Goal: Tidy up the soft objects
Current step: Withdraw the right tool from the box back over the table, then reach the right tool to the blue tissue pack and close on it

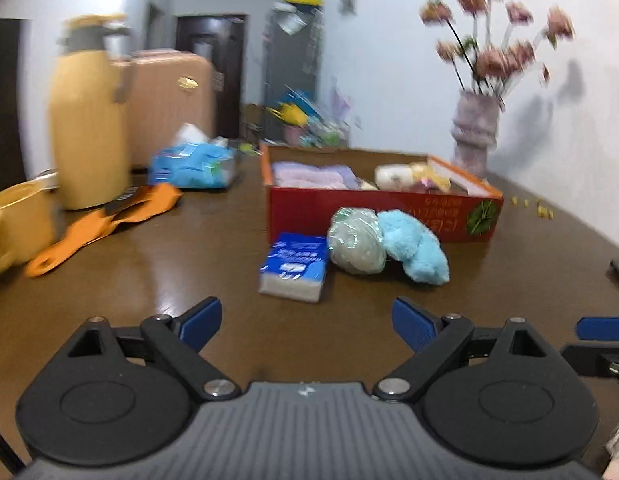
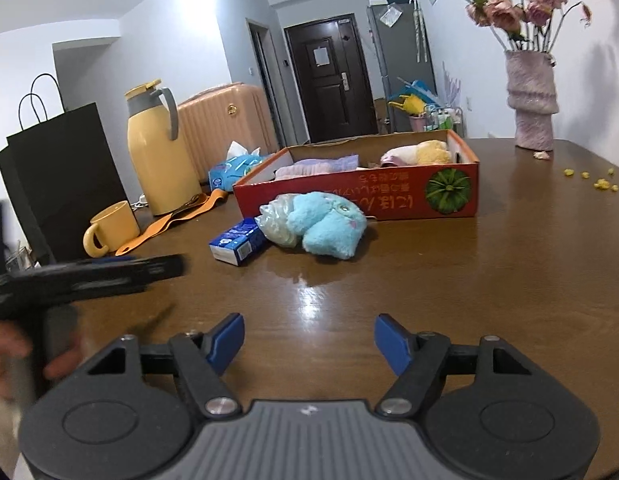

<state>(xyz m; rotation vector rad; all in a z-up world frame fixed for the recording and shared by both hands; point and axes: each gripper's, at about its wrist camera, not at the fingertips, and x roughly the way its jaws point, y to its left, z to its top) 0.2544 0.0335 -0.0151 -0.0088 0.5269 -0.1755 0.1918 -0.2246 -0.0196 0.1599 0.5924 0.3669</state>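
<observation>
A light blue plush toy point(image 1: 415, 246) point(image 2: 329, 222) lies on the brown table beside a clear-wrapped pale bundle point(image 1: 355, 240) point(image 2: 275, 218) and a small blue tissue pack point(image 1: 295, 266) point(image 2: 237, 242). Behind them stands a red cardboard box point(image 1: 373, 206) point(image 2: 357, 196) holding folded lilac cloth point(image 1: 309, 176) point(image 2: 317, 166) and other soft items. My left gripper point(image 1: 307, 322) is open over bare table, short of the tissue pack. My right gripper point(image 2: 309, 340) is also open with nothing between its fingers, well short of the plush. From the right wrist, the left gripper point(image 2: 109, 270) shows blurred at the left.
A yellow thermos point(image 2: 161, 148), yellow mug point(image 2: 109, 228), orange strap point(image 2: 169, 220), blue tissue packet point(image 2: 233, 166) and black paper bag point(image 2: 57, 176) sit at the left. A pink vase with flowers point(image 2: 531, 104) stands at the back right, with yellow crumbs point(image 2: 593, 180) nearby.
</observation>
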